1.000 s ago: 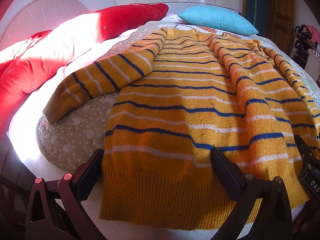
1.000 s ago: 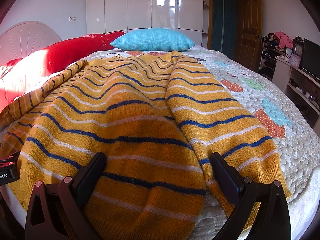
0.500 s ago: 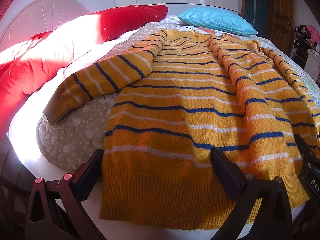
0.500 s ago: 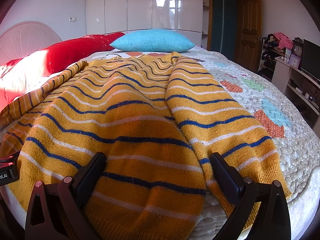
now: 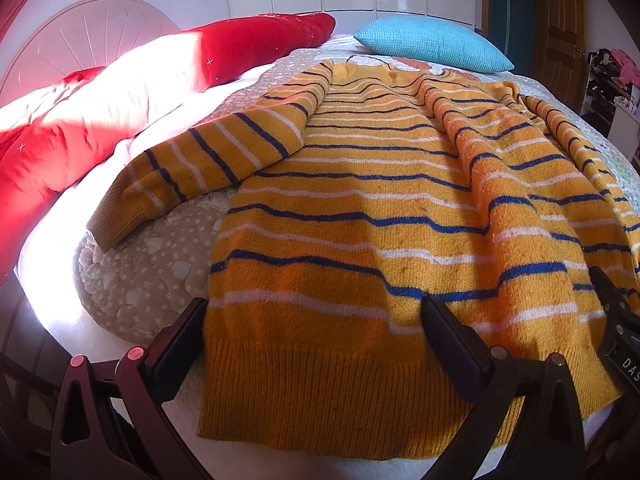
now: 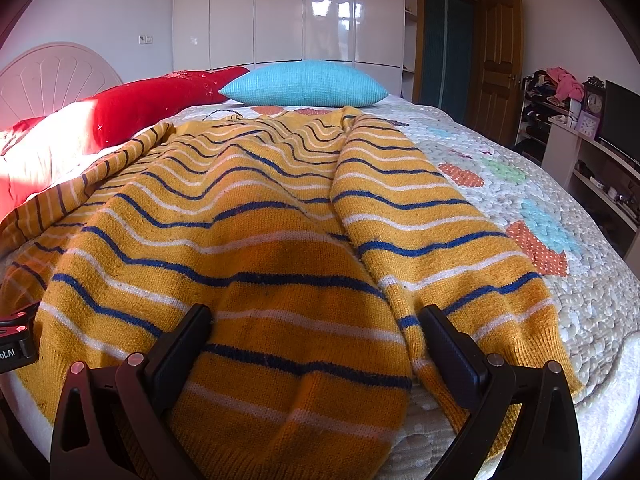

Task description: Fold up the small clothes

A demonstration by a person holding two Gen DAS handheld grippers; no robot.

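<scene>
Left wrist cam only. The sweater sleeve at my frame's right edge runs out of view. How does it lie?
Observer: On the yellow knit sweater with blue and white stripes, that sleeve lies straight alongside the body, cuff at the near end.
Operator: Right claw holding it?
Observer: No. The right claw is open, one finger over the body and the other over the sleeve's inner edge.
Operator: What's past the cuff?
Observer: White quilt with coloured patches.

Black plastic left tongs point(image 5: 316, 336), dark rectangular pads, red and silver screws, right tongs point(image 6: 316, 340) alike
</scene>
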